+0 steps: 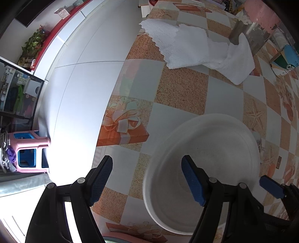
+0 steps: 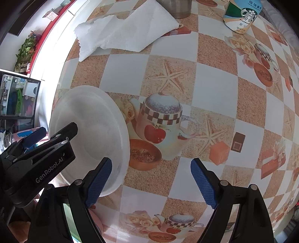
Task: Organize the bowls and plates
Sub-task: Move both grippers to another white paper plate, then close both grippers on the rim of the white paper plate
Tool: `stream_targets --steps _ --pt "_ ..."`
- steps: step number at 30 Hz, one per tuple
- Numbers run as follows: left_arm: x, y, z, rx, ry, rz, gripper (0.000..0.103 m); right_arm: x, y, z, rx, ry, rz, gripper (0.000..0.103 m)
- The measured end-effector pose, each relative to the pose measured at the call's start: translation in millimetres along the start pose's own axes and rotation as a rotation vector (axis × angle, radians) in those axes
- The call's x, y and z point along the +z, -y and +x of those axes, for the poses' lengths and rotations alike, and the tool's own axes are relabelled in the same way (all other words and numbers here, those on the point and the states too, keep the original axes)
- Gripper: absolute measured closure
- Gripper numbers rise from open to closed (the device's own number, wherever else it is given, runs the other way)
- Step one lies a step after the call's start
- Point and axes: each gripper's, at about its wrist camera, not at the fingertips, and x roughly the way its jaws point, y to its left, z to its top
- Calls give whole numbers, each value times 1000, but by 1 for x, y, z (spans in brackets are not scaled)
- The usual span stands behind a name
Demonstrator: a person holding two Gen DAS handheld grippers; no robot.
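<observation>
Left wrist view: looking straight down at a white bowl sitting on the checkered tablecloth, near the table's edge. Left gripper open, straddling the bowl's near-left rim, one blue pad hanging over the inside, the other over the cloth outside; no sign of either pad pressing yet, so not gripping anything. Right wrist view: same bowl off to the left, right gripper open too, left pad over the bowl's right rim, the other over bare tablecloth, nothing held. Left gripper visible there as well, poking in over the bowl's far side. Looks like ceramic or hard plastic, can't really say which; stiff either way, glossy and probably a bit slick, and chippable if ceramic. Best bet imo: pinch the rim wall, one pad inside, one outside, square to the edge so it doesn't twist out. A one-sided rim grip will likely want to tip the bowl, hence probably both claws coming at opposite sides. Worth closing gently and lifting level. Elsewhere: white towel crumpled further back, Starbucks cup well away, metal pot behind the towel. No other plates or bowls in sight to stack with.
</observation>
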Motion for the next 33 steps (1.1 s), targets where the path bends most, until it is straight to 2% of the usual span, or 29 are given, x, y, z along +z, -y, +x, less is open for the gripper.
stream_targets --steps 1,2,3,5,6,8,9,14,21,29,33 --pt "-1 1 1 -17 -2 3 37 0 -1 1 14 2 3 39" --pt "-1 1 1 -33 -9 6 42 0 -2 2 28 -2 9 50" --pt "-2 3 2 -50 -17 8 53 1 -2 4 48 -4 19 52" --pt "-5 7 2 -74 -31 22 67 0 -1 5 105 0 34 68" --pt "-7 11 2 -79 -34 35 68 -1 -2 5 135 -2 33 71" --pt "-11 21 -1 -76 -31 65 71 -2 -5 5 131 -19 5 84" --pt "-14 27 -3 -74 -33 79 72 -3 1 3 133 -25 -4 86" --pt "-39 60 -9 -76 -49 136 72 -25 29 0 118 -74 -15 87" --pt "-92 106 -14 -89 -61 213 70 -65 76 -3 87 -141 0 87" --pt "-132 120 -18 -96 -97 224 66 -104 99 -4 72 -175 4 87" --pt "-142 116 -32 -103 -76 196 66 -112 101 -13 73 -157 -5 87"
